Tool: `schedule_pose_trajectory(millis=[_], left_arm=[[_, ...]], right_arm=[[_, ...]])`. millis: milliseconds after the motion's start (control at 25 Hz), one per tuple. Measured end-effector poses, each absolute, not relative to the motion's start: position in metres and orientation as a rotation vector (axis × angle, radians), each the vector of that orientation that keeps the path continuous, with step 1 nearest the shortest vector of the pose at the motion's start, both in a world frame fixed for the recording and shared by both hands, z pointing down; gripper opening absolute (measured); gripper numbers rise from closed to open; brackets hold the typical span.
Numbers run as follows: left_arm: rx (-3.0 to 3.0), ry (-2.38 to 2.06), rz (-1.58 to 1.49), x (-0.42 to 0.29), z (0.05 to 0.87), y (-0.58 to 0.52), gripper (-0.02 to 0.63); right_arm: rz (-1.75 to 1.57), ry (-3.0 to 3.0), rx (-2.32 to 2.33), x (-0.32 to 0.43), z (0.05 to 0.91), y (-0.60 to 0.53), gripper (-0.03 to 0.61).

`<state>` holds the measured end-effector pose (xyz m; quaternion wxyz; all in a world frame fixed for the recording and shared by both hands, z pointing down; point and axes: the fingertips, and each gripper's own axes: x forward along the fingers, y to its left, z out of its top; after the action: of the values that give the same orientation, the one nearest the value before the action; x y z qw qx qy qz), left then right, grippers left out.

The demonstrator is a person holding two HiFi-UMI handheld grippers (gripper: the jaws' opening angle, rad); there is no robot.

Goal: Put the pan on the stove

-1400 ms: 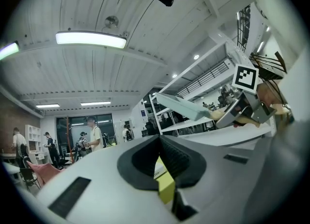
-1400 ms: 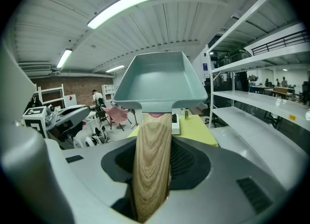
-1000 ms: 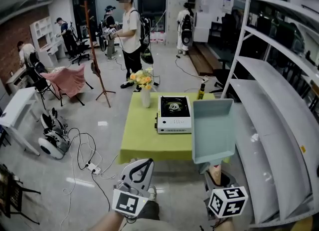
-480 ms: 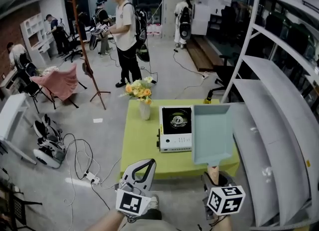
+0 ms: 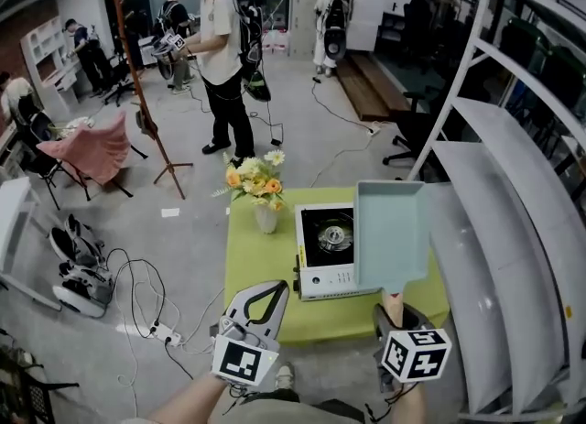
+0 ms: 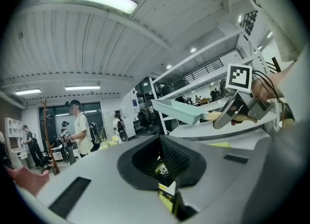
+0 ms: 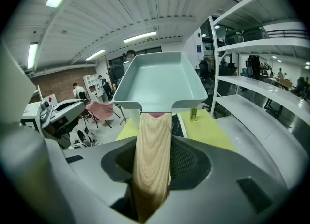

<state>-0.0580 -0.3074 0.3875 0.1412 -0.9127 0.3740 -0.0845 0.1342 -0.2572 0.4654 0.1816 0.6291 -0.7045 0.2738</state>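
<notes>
A pale blue rectangular pan (image 5: 389, 230) with a wooden handle (image 5: 394, 303) is held up in the air, with my right gripper (image 5: 395, 310) shut on the handle. In the right gripper view the pan (image 7: 162, 80) stretches level ahead of the jaws, which clamp the handle (image 7: 152, 155). The white portable stove (image 5: 325, 241) sits on the green table (image 5: 261, 271), and in the head view the pan overlaps its right edge. My left gripper (image 5: 274, 290) hangs shut and empty before the table's near edge. The left gripper view shows the pan (image 6: 177, 108) off to the right.
A vase of flowers (image 5: 260, 186) stands on the table left of the stove. White shelving (image 5: 499, 230) runs along the right. Cables and a power strip (image 5: 156, 326) lie on the floor at left. A person (image 5: 220, 56) stands beyond the table, and a small bottle (image 7: 193, 114) is at its far side.
Both grippers and the pan have been carried forward toward the green table, which now lies much nearer in the head view. The grip on the handle is unchanged.
</notes>
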Motion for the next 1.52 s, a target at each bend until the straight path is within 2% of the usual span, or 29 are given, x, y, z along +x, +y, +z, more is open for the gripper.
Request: schedule_pose_trajectory(millis=[680,1520], left_arm=[[-2.644,1.186,-0.270,-0.042,0.431,-0.382,0.008],[-2.722,1.335,-0.493,-0.031,0.532,-0.442,0.008]], right_arm=[[0.882,-1.965,1.617,0.142,0.512,-0.368,0.146],[1.034,-1.845,1.416,0.130,0.634,-0.460,0.146]])
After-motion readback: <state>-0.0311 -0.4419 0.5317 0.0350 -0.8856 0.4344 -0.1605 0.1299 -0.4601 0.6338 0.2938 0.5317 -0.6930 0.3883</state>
